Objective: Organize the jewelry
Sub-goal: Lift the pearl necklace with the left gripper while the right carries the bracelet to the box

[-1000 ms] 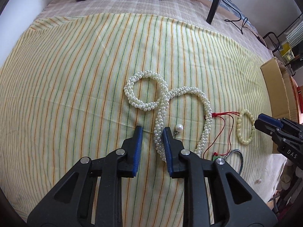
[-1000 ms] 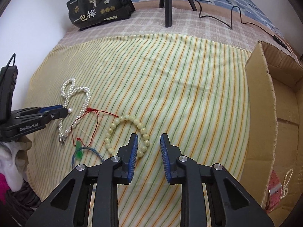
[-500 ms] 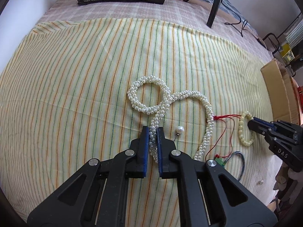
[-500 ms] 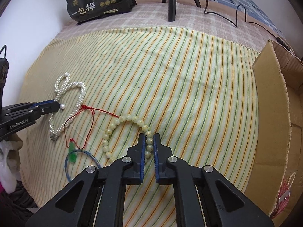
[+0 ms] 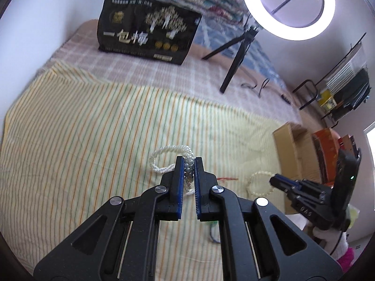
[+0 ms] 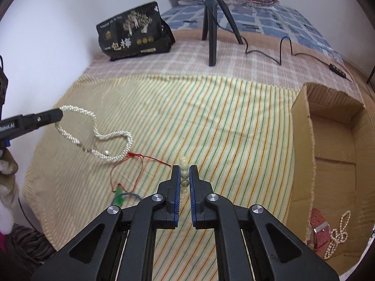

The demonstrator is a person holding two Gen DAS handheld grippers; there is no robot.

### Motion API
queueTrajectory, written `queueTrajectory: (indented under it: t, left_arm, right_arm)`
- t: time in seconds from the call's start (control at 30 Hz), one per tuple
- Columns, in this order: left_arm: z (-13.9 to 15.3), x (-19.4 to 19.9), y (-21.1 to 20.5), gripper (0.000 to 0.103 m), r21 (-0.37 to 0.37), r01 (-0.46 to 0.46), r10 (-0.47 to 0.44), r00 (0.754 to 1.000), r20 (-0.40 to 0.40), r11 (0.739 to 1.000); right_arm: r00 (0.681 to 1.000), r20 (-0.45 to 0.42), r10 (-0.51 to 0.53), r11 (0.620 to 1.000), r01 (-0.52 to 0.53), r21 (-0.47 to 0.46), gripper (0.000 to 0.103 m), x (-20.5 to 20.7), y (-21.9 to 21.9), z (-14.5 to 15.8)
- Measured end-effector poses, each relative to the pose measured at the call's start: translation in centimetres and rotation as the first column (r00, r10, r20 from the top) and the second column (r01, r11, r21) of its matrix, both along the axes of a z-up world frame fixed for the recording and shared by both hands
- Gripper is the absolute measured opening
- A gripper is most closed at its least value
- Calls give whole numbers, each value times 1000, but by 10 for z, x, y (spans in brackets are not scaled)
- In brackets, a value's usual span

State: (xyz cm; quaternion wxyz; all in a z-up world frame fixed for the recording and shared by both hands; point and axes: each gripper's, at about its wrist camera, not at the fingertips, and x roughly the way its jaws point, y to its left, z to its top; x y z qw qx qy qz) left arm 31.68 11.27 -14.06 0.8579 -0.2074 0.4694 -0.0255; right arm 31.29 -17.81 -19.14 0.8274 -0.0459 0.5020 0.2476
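Observation:
My left gripper is shut on a white pearl necklace and holds it lifted; in the right wrist view the necklace hangs from that gripper down to the striped cloth. My right gripper is shut on a pale green bead bracelet, raised off the cloth; it also shows in the left wrist view. A red cord with a green pendant lies on the cloth.
An open cardboard box stands at the right with a pearl piece inside. A black snack bag, a tripod and a cable are at the back. A ring light stands above.
Both grippers closed on their jewelry and then lifted: the left raised the pearl necklace, the right raised the bead bracelet off the cloth.

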Motion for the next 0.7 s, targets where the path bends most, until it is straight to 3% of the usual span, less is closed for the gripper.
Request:
queueTrajectory:
  t: [0.23,0.7]
  left_arm:
    - [55,-9,-6,6,-28,19,-15,991,136,999]
    - [100,7,-66,6,-16,135,-128,967,220,991]
  right_arm:
    - [998,63,-13,999,11,40,6,-12,-13,31]
    - [983,152,-107,991,93,97,6,-31,-86,74]
